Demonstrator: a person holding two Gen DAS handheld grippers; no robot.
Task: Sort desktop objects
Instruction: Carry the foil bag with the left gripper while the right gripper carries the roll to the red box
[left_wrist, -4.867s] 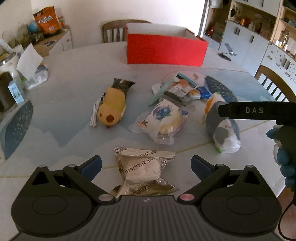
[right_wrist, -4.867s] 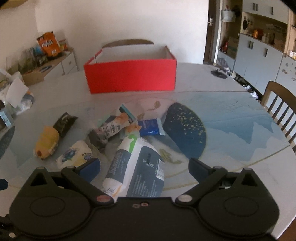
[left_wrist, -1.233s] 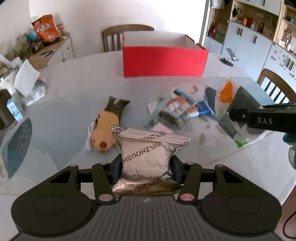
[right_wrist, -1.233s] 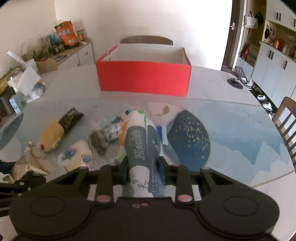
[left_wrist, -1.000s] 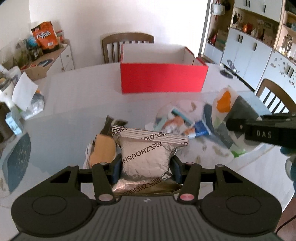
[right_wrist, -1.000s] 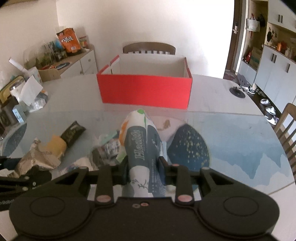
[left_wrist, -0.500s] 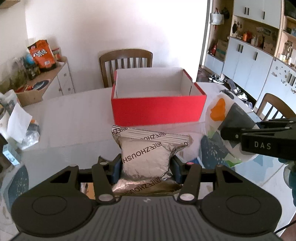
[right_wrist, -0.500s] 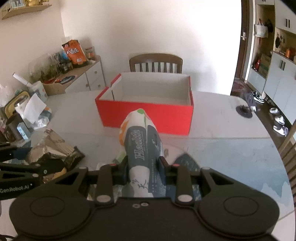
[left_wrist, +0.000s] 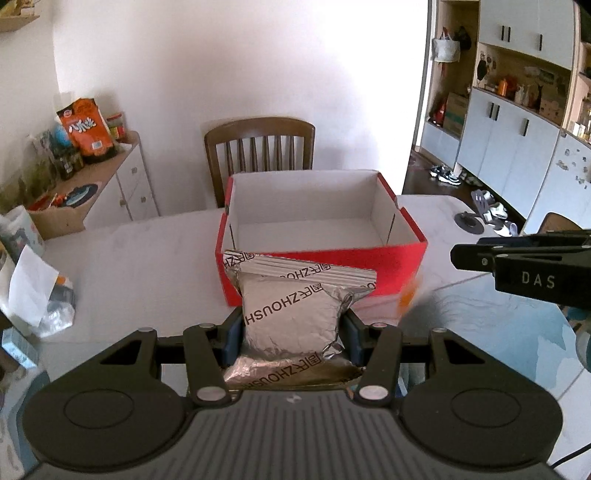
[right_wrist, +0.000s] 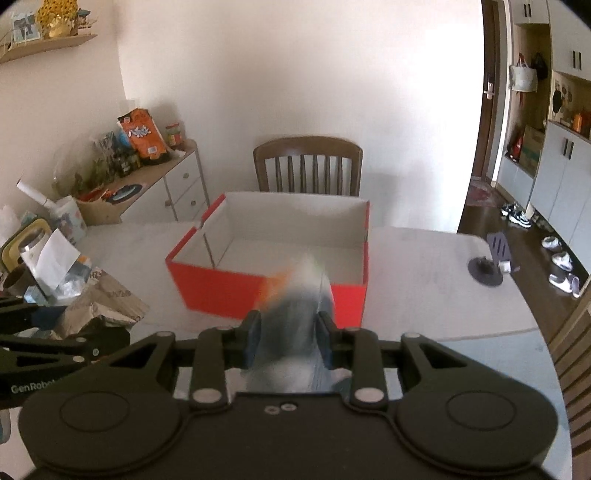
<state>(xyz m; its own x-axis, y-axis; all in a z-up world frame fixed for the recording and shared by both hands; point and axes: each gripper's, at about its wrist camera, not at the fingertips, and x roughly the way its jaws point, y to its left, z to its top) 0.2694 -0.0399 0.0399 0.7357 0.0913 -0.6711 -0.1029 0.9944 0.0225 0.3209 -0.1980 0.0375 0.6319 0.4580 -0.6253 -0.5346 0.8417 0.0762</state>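
My left gripper (left_wrist: 291, 328) is shut on a silver foil packet (left_wrist: 291, 314) printed ZHOUSH, held in the air just in front of the open red box (left_wrist: 321, 266). My right gripper (right_wrist: 290, 334) is shut on a grey and white snack bag (right_wrist: 295, 325) with an orange patch, blurred by motion, also just before the red box (right_wrist: 218, 284). The box looks empty, with a white inside. The right gripper shows at the right of the left wrist view (left_wrist: 524, 269). The left gripper with the foil packet shows at the left of the right wrist view (right_wrist: 66, 332).
A wooden chair (left_wrist: 258, 147) stands behind the box at the far table edge. A white paper and bags (left_wrist: 33, 295) lie at the table's left. A side cabinet (right_wrist: 147, 184) with snacks stands at the left wall. Cupboards (left_wrist: 517, 140) line the right.
Both grippers have lifted their packets off the table and carried them forward and up toward the red box. The right bag is now blurred by motion.
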